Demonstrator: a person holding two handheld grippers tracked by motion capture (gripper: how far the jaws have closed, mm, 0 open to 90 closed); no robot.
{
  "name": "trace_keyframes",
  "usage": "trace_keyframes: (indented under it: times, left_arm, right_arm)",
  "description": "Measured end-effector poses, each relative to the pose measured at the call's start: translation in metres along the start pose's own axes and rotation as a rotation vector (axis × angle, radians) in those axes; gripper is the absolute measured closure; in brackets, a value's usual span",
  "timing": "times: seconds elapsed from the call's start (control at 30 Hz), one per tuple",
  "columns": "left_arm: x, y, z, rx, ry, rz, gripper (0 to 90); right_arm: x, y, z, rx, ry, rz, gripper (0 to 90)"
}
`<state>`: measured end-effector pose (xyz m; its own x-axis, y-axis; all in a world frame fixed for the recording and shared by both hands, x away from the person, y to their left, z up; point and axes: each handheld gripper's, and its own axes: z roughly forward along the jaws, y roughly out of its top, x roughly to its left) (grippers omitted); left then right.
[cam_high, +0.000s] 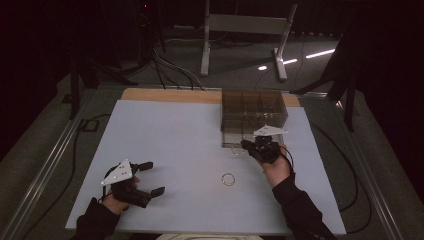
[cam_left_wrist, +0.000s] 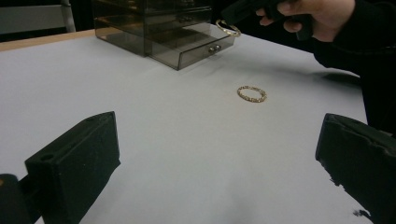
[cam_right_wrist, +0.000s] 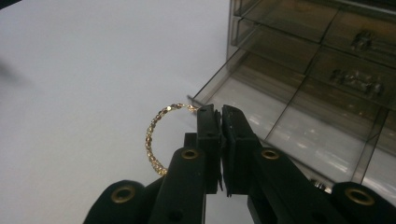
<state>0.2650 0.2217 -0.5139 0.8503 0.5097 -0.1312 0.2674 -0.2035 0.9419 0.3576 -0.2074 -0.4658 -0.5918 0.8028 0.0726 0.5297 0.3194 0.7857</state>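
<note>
A smoky clear drawer box (cam_high: 254, 107) stands at the back right of the pale mat, its lowest left drawer (cam_right_wrist: 261, 109) pulled out. My right gripper (cam_right_wrist: 221, 113) is shut on a gold chain bracelet (cam_right_wrist: 155, 135), held just above the drawer's front corner. The same gripper (cam_high: 246, 145) sits right before the box in the high view. A second gold bracelet (cam_high: 228, 179) lies flat on the mat (cam_high: 175, 145) in the middle front. My left gripper (cam_high: 152, 178) rests at the front left, wide open and holding nothing. Between its jaws the lying bracelet (cam_left_wrist: 251, 94) shows farther off.
A bare wooden strip (cam_high: 170, 95) runs behind the mat. Cables (cam_high: 80, 135) trail off the table's left side, and a metal stand (cam_high: 245, 30) is on the floor beyond. The box's upper drawers (cam_right_wrist: 355, 51) are closed.
</note>
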Motion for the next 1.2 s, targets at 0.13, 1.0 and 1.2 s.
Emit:
trace_keyframes:
  times: [0.13, 1.0, 1.2]
  left_arm:
    - [0.000, 0.000, 0.000, 0.000, -0.001, 0.003, 0.7]
    - [0.000, 0.000, 0.001, 0.001, -0.005, 0.001, 0.7]
    - [0.000, 0.000, 0.001, 0.003, -0.005, 0.002, 0.7]
  right_arm:
    - [-0.004, 0.006, 0.006, 0.004, -0.009, 0.010, 87.0]
    - [-0.029, 0.022, 0.054, 0.031, -0.064, 0.107, 86.9]
    - [-0.031, 0.020, 0.063, 0.045, -0.072, 0.122, 86.9]
